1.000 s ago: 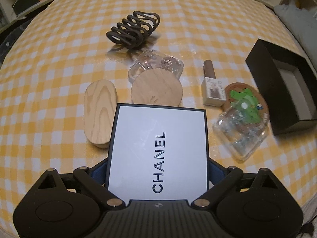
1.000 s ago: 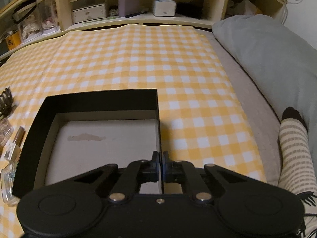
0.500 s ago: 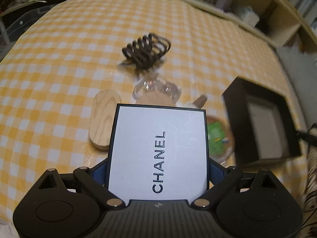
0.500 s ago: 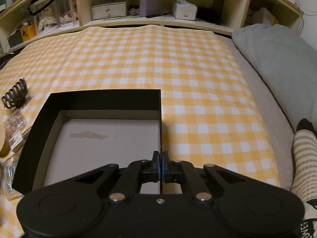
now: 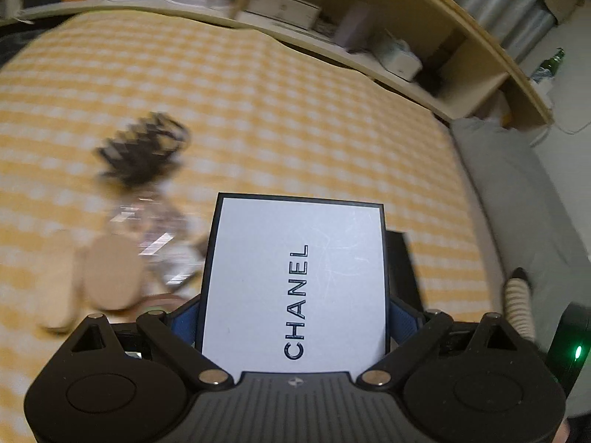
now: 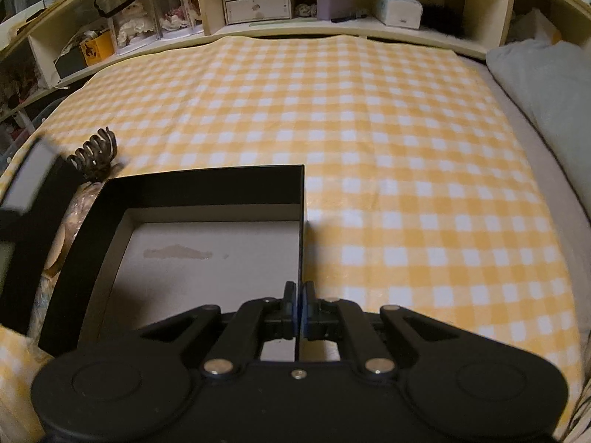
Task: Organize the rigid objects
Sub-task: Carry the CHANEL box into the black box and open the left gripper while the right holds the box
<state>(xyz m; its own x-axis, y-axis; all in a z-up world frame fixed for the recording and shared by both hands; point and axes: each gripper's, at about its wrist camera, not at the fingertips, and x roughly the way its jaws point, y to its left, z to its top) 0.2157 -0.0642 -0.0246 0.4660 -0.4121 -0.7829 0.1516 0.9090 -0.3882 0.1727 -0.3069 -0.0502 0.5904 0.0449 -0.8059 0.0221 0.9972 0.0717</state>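
My left gripper (image 5: 295, 306) is shut on a white box lid with a black border and the word CHANEL (image 5: 297, 280), held flat between the blue pads above the bed. My right gripper (image 6: 298, 308) is shut on the right wall of the open black box base (image 6: 207, 192), whose pale floor (image 6: 207, 277) holds nothing. The lid's edge shows blurred at the far left of the right wrist view (image 6: 29, 177). A dark claw hair clip (image 5: 142, 147) lies beyond; it also shows in the right wrist view (image 6: 94, 153).
A yellow checked cloth (image 6: 369, 129) covers the bed. Two wooden pieces (image 5: 107, 277) and a clear plastic case (image 5: 155, 229) lie blurred left of the lid. A grey pillow (image 6: 546, 85) lies at right. Cluttered shelves (image 6: 258, 3) run along the back.
My left gripper has lifted the lid and swung it right toward the box base. The small items have slid left and blurred. The right gripper has kept its hold and raised the box slightly.
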